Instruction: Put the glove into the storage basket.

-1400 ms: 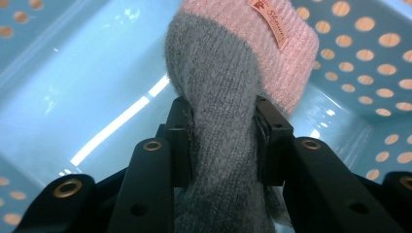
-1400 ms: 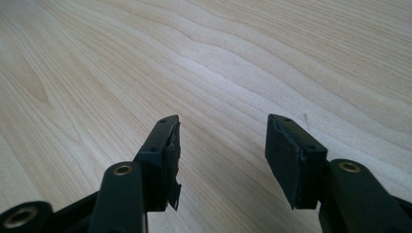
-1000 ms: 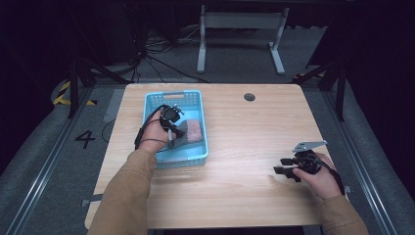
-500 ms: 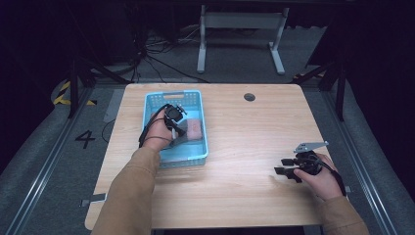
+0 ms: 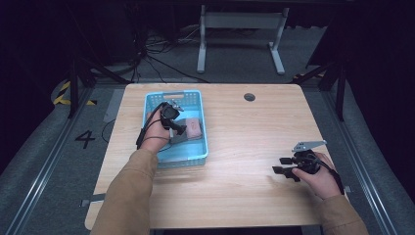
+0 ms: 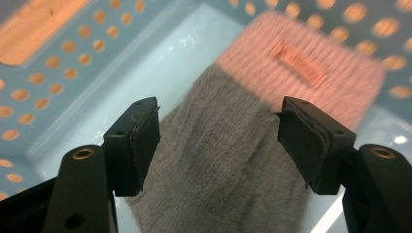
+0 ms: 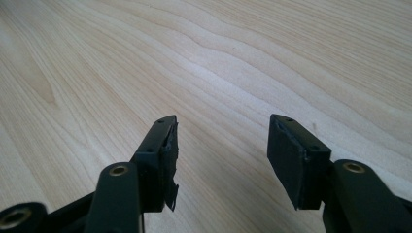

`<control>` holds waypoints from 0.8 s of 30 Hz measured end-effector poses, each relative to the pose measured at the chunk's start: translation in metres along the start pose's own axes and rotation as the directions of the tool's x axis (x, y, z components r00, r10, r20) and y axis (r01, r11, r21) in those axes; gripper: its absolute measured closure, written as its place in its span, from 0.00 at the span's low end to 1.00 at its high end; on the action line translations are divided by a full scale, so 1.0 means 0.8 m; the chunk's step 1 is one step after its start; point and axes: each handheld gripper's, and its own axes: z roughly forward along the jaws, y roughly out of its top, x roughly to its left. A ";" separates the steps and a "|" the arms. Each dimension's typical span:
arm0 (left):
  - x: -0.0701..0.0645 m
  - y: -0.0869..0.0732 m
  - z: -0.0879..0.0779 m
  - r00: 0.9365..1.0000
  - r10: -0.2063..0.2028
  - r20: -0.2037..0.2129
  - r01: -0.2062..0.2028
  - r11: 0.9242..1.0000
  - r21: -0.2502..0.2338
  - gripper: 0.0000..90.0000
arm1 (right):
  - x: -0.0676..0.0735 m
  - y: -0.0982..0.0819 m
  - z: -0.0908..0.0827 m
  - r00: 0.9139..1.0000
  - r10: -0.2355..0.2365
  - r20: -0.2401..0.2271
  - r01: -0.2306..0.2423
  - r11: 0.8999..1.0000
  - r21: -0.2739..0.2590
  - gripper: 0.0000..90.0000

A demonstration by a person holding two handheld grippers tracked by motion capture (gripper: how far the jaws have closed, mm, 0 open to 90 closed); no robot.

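The sock (image 6: pixel 228 160), grey with a pink toe, is laid flat in the blue basket (image 5: pixel 198 98) at the tabletop's (image 5: pixel 244 142) left. The left gripper (image 6: pixel 218 141) has just been opened over it, pads not pressing, probably to release it. The right gripper (image 7: pixel 221 155) is held open and empty over bare wood, apparently waiting.

Tan sleeves (image 5: pixel 128 196), black claws with brass-coloured screws, grey three-cornered plate (image 5: pixel 309 145), black trailing cable (image 5: pixel 147 125).
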 end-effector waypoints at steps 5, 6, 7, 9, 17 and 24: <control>-0.012 0.004 -0.033 0.999 -0.036 0.034 0.039 0.996 -0.083 0.37 | 0.002 0.010 0.007 1.000 -0.014 -0.015 0.014 1.000 0.002 0.50; -0.016 0.005 -0.043 0.998 -0.038 0.045 0.043 0.994 -0.099 0.37 | 0.002 0.012 0.008 1.000 -0.019 -0.014 0.019 1.000 0.002 0.50; -0.019 0.004 -0.048 0.998 -0.042 0.053 0.047 0.993 -0.108 0.37 | 0.002 0.015 0.010 1.000 -0.023 -0.018 0.023 1.000 0.002 0.50; -0.028 0.003 -0.064 0.994 -0.065 0.083 0.074 0.990 -0.117 0.37 | 0.003 0.020 0.013 0.999 -0.027 -0.024 0.027 1.000 0.002 0.50; -0.065 -0.017 -0.116 0.982 -0.066 0.179 0.100 0.977 -0.189 0.35 | 0.004 0.030 0.016 0.999 -0.043 -0.032 0.043 0.999 -0.001 0.50; -0.109 -0.038 -0.134 0.971 -0.023 0.237 0.069 0.980 -0.186 0.34 | 0.005 0.031 0.013 0.998 -0.044 -0.033 0.044 0.999 -0.003 0.49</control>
